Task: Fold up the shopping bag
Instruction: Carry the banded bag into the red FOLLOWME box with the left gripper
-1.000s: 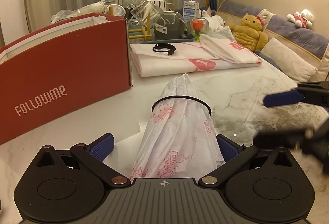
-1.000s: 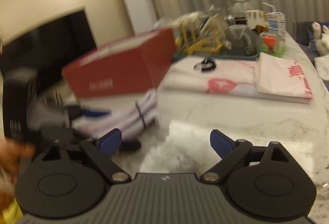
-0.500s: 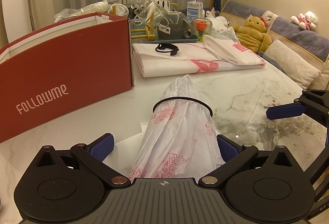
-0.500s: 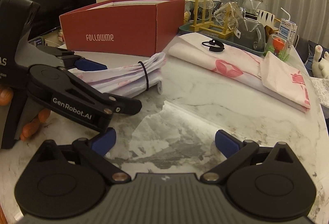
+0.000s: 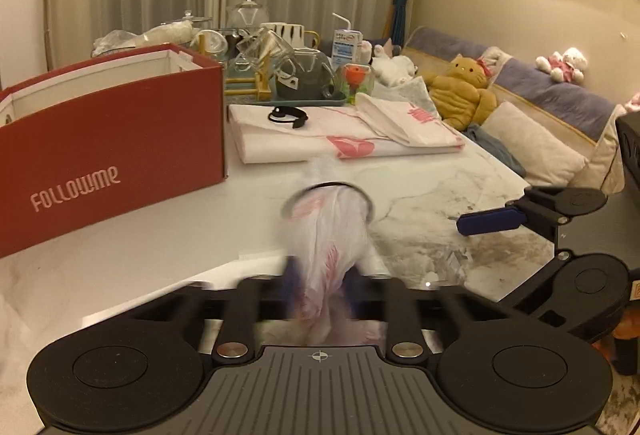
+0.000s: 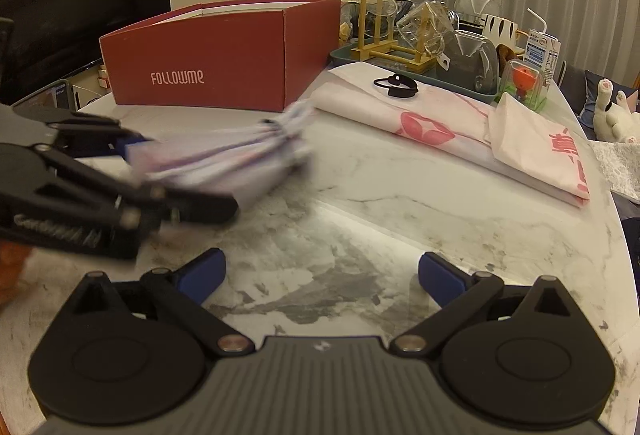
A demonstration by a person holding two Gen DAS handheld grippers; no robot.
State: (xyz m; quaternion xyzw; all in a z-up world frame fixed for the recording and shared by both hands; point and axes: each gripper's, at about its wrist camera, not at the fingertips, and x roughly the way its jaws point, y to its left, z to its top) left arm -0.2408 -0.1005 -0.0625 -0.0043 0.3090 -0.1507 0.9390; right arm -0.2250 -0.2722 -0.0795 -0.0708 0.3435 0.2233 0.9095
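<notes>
In the left wrist view, the shopping bag [image 5: 326, 239] was seen already rolled into a narrow bundle and cinched by a black hair tie [image 5: 328, 191], so the folding itself was judged to be done, with only the putting-away left. The left gripper [image 5: 320, 289] was closing on the near end of the bundle, its blurred pads pressed against the plastic, above the marble table [image 5: 420, 203]. A red box marked FOLLOWME [image 5: 116, 139] was seen at the left with its top open; only its white inner walls were visible, so its contents could not be told. Beyond it, a teal tray [image 5: 316, 100] was filled with glass jugs and cups on a wooden rack. More folded bags [image 5: 344, 133] were laid flat beside the box, with a spare hair tie [image 5: 287, 116] on top. In the right wrist view, the right gripper [image 6: 320, 277] was held spread wide over bare marble, with nothing between its fingers. The bundle was shown blurred at the left, held just in front of the box, which was judged its likely destination.
</notes>
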